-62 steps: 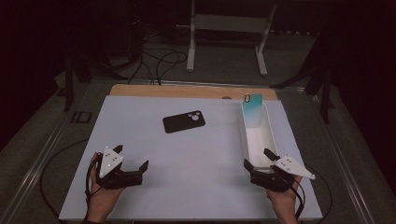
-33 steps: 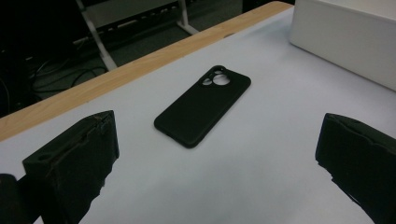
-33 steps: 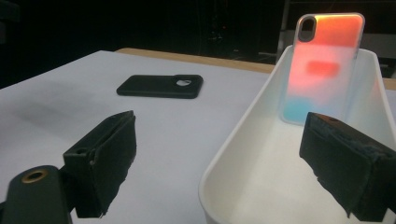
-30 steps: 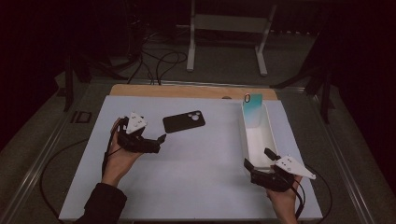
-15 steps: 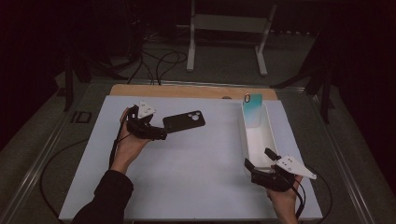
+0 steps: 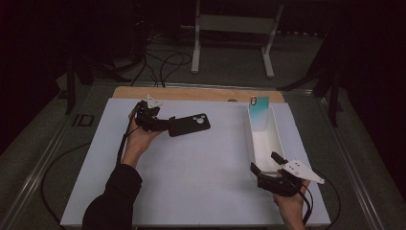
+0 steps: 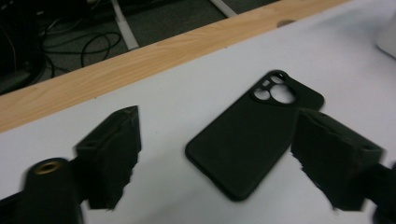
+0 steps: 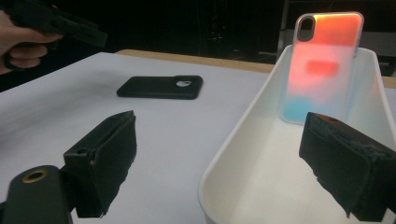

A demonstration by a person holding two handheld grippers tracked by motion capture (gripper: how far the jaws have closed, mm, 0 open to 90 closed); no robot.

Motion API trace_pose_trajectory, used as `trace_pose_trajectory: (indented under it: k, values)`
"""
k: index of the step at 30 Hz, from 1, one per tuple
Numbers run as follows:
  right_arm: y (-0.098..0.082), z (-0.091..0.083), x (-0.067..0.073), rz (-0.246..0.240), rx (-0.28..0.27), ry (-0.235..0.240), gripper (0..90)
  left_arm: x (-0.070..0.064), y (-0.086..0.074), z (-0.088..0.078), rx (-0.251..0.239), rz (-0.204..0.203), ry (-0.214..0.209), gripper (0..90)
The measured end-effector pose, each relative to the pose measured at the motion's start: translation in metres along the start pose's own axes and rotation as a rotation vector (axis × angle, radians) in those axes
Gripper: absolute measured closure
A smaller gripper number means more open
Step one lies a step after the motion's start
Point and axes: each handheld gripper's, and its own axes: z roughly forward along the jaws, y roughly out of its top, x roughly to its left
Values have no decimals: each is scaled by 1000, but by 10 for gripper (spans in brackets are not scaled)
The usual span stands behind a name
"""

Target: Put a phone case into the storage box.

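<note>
Left tool [image 6: 165,125] at black phone case [image 6: 189,125], upper left of centre in high view.
Jaws just closing, not yet pressing, case flat on white desk [image 6: 191,163] between them. Right tool [image 6: 263,163] released at lower right, beside white tray [image 6: 280,143] holding iridescent case [image 6: 258,112] upright.

The left hand [image 6: 136,139], its forearm in a dark sleeve, reached forward across the table, holding the black two-jaw left gripper [image 6: 165,125] low and pointed to the right. Its jaws stood apart and had just been closing. The right hand [image 6: 289,203] held the black right gripper [image 6: 265,167] near the table's front edge, jaws wide apart.
</note>
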Motion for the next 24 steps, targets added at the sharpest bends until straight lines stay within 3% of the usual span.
trace_pose_trajectory:
  k: [3,4,6,9,10,12,18,24]
  values:
    - [0,0,0,1,-1,1,112,3,0,7,-6,-23,-2,327]
    - [0,0,0,2,0,1,112,6,0,14,-7,-49,-3,327]
    - [0,0,0,4,-3,3,112,9,0,22,0,-66,-12,451]
    - [0,-1,0,6,-3,4,112,11,-1,30,21,-73,-13,552]
    - [0,-1,0,8,-5,7,112,11,-1,37,31,-77,-7,552]
    - [0,-1,-1,11,-5,12,113,10,-1,45,44,-92,21,674]
    - [1,-1,0,11,-6,18,113,8,-6,69,92,-137,54,882]
    - [1,-1,0,20,-13,20,113,9,-10,86,130,-163,72,900]
